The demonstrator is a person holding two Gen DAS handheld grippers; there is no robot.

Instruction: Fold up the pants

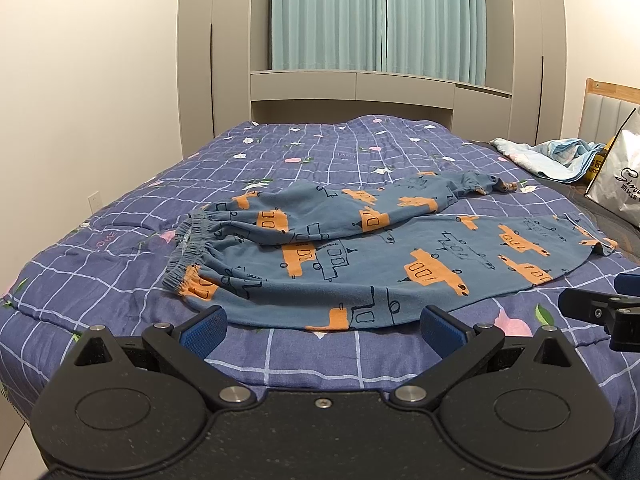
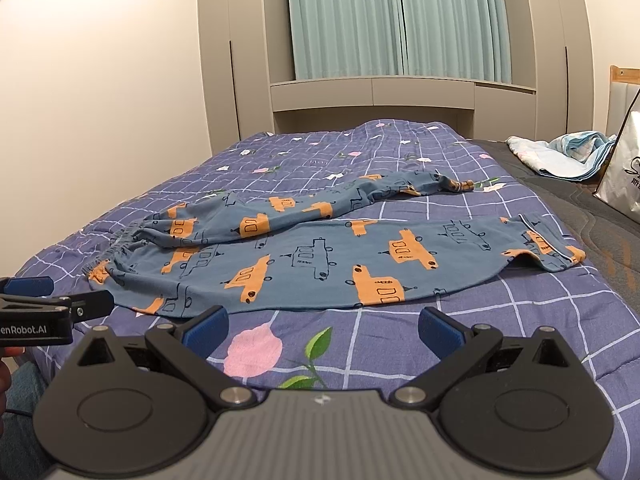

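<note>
Blue pants [image 1: 360, 264] with orange vehicle prints lie spread on the bed, waistband to the left, both legs running right; the far leg is rumpled. They also show in the right wrist view [image 2: 320, 264]. My left gripper [image 1: 326, 328] is open and empty, just short of the pants' near edge by the waist end. My right gripper [image 2: 324, 330] is open and empty, just short of the near leg's edge. The right gripper shows at the right edge of the left wrist view [image 1: 600, 312]; the left gripper shows at the left edge of the right wrist view [image 2: 52, 300].
The bed has a purple checked quilt [image 1: 280, 160] with flowers. A crumpled light blue cloth [image 1: 548, 156] and a white shopping bag [image 1: 618, 176] sit at the far right by the headboard. Grey cabinets and teal curtains [image 1: 376, 16] stand behind the bed.
</note>
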